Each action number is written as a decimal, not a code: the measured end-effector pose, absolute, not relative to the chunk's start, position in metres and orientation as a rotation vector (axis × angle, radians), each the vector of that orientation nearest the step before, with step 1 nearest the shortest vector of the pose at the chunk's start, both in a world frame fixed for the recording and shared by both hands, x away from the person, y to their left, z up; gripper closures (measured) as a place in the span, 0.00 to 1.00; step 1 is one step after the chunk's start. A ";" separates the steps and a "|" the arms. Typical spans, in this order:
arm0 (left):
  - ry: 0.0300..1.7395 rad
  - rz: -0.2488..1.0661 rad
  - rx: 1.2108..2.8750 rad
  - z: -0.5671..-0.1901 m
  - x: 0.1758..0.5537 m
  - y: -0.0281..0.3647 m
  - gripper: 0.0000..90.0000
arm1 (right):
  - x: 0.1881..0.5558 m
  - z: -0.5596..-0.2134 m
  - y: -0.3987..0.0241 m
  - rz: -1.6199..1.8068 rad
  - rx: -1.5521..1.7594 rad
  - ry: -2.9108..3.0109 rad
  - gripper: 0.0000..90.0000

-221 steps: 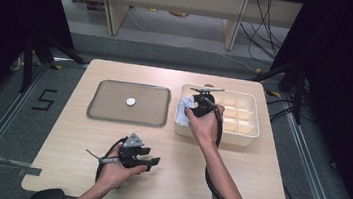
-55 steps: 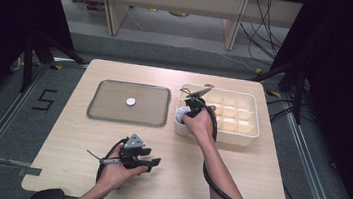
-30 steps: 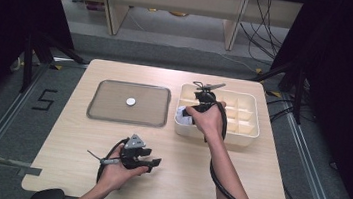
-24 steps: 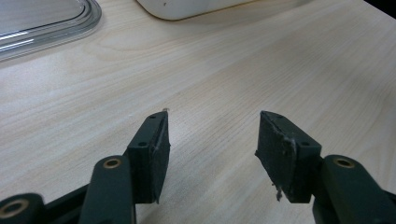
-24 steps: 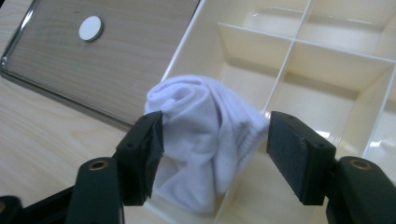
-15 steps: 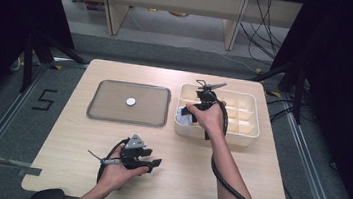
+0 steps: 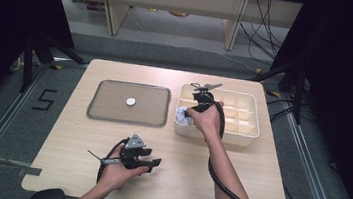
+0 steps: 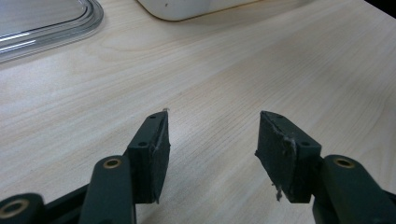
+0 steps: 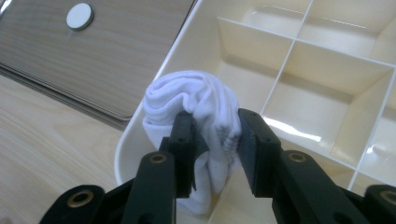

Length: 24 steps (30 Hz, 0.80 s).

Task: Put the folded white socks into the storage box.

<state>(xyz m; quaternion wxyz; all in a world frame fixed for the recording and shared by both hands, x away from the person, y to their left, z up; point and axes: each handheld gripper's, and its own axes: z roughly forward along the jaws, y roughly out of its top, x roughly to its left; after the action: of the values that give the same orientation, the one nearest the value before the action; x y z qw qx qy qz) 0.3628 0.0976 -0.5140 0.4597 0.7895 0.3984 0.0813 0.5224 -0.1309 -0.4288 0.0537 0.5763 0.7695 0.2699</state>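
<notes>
Where wooden table [image 7: 185, 181] stands, grey floor [image 7: 162, 32]

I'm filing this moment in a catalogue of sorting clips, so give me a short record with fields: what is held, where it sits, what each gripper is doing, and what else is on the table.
held thing: rolled white sock
where: in a compartment at the near left corner of the cream divided box
right gripper: jaws have just been closing, pads now pressing on the sock
left gripper: jaws open, nothing between them, low over the wooden table
also on table: clear tray with a small white disc in it
</notes>
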 end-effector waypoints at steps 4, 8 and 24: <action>0.975 0.191 1.948 -0.514 0.363 0.098 0.48 | 0.520 -0.429 -0.127 0.762 1.750 2.320 0.78; 0.979 0.194 1.940 -0.514 0.363 0.097 0.48 | 0.517 -0.431 -0.124 0.749 1.700 2.335 0.80; 0.964 0.195 1.970 -0.514 0.363 0.098 0.48 | 0.514 -0.434 -0.114 0.649 1.648 2.344 0.83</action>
<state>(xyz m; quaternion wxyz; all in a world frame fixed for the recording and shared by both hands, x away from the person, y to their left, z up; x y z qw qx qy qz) 0.3631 0.0983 -0.5140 0.4529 0.7977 0.3903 0.0791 0.5141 -0.1135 -0.4342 0.1015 0.5581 0.7937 0.2196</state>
